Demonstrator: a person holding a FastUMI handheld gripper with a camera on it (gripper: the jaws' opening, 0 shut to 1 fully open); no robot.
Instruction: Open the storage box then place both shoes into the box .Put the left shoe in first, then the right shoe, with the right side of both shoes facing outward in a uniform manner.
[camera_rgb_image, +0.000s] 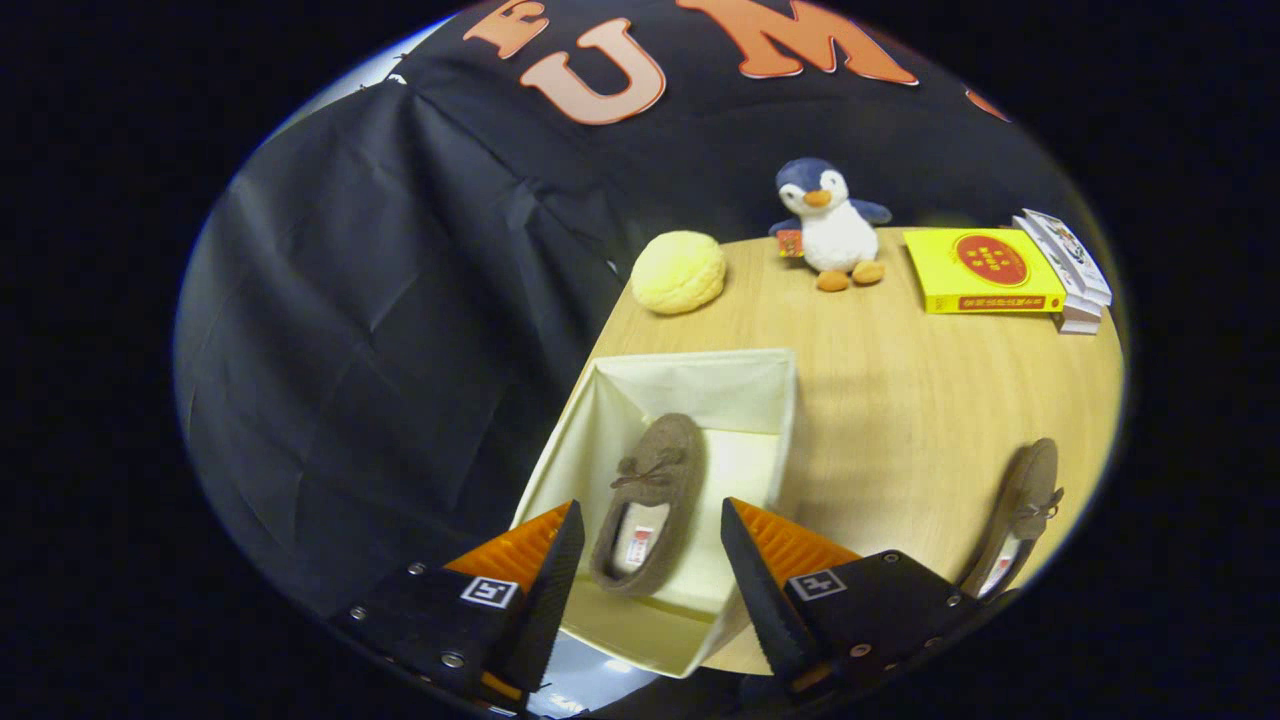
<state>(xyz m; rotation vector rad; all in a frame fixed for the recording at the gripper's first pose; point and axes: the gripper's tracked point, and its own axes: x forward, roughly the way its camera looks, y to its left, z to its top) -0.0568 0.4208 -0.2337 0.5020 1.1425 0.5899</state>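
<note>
An open cream fabric storage box (700, 385) sits at the near left corner of the wooden table (900, 400). One brown slipper (655, 495) with a small bow lies inside it, toe pointing away from me. My gripper (650, 550) hovers above the box, open, with the slipper's heel seen in the gap between the fingers; neither finger touches it. The second brown slipper (1020, 515) lies on the table well to the right of the box, near the table's edge.
At the back of the table stand a round yellow plush (680, 272), a penguin soft toy (830, 228), a yellow book (985, 270) and a stack of white boxes (1075, 275). Black cloth hangs to the left of the table.
</note>
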